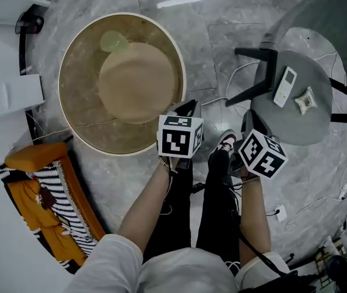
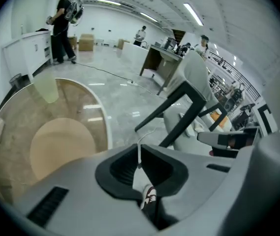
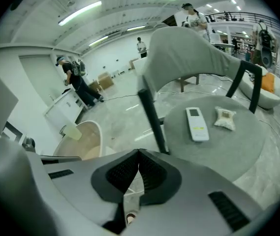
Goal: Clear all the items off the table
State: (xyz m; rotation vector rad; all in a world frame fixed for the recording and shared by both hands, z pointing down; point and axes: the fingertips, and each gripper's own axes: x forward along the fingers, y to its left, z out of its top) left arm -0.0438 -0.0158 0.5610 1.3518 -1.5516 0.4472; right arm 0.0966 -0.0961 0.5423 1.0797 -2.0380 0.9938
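Both tongs are clenched with nothing in them. The left gripper (image 2: 139, 151) has its two dark jaws pressed tip to tip, and only floor and the person's shoe (image 1: 227, 140) show below. The right gripper (image 3: 139, 151) stands the same way, tips together and empty. Each carries its marker cube, the left cube (image 1: 180, 136) and the right cube (image 1: 262, 154), held out in front of the person's knees and angled downward.

The left gripper sits just beside the near rim of the round table (image 1: 82, 102), a brownish see-through top with a cream edge and a beige base showing through it. One thing stands on that table: a pale green cup (image 1: 113, 41), upright, towards the far side and well apart from both grippers.

The right gripper is near the grey chair (image 1: 295, 130) with black legs. On its seat lie a white remote control (image 1: 285, 86) and, just beside it, a small pale packet (image 1: 305, 100), not touching.

An orange and striped cushion (image 1: 39, 194) lies on the floor to the person's left. Across the room someone in dark clothes (image 2: 61, 18) stands by a white counter.
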